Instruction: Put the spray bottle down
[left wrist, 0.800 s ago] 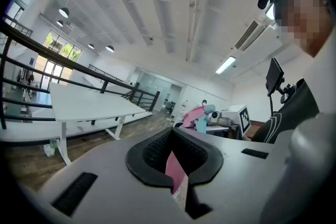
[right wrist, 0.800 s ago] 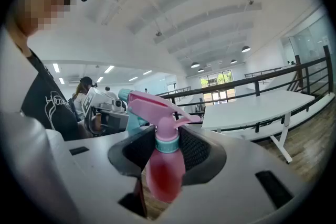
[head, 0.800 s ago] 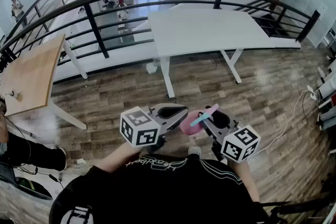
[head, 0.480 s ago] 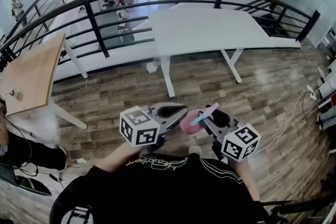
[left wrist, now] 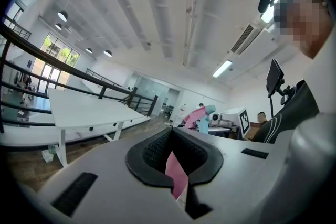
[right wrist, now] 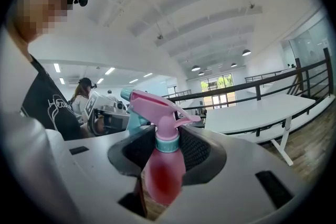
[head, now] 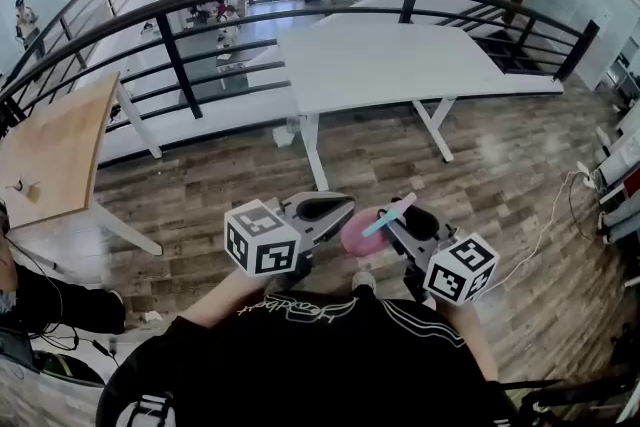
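A pink spray bottle [head: 358, 233] with a pale blue trigger head is held in front of my chest, above the wooden floor. My right gripper [head: 392, 225] is shut on its body, and in the right gripper view the bottle [right wrist: 160, 165] stands upright between the black pads. My left gripper [head: 345, 212] points level toward the bottle from the left, close beside it. Its jaws are drawn together with nothing clamped. In the left gripper view only a pink strip shows through the narrow slit, and the bottle's spray head [left wrist: 200, 113] appears beyond.
A white table [head: 390, 55] stands ahead, with a black railing [head: 180, 55] curving behind it. A wooden table [head: 55, 150] is at the left, above another person's leg [head: 50, 295]. A cable [head: 545, 235] runs over the floor at the right.
Both grippers and the bottle keep their places. Only the head view has shifted slightly.
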Available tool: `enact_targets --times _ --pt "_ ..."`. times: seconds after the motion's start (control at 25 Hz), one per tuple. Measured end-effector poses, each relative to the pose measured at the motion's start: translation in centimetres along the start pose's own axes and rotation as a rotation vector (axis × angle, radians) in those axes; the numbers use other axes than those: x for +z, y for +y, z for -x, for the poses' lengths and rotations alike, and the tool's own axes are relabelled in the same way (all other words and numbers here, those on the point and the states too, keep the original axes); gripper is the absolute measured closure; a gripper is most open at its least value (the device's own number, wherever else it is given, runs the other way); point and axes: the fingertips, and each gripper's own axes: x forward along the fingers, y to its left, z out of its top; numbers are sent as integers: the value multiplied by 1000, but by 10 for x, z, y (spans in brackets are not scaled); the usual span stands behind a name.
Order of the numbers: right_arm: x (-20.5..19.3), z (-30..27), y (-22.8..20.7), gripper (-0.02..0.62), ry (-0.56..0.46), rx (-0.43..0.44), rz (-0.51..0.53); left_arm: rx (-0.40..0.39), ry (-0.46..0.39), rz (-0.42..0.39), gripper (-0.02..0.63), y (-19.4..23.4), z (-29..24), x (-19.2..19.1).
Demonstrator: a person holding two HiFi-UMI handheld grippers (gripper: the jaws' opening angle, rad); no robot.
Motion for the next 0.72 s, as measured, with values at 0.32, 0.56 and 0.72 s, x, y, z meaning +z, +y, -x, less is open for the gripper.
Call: enact_targets --times 0.32,0.56,0.72 --pt "-1 -12 -18 457 -1 10 -5 12 -10 6 598 16 -8 -1" --pt "-2 -39 -39 457 1 55 22 56 -12 10 598 48 -17 2" --pt "0 -72 -79 457 7 84 -13 81 5 29 598 90 -40 7"
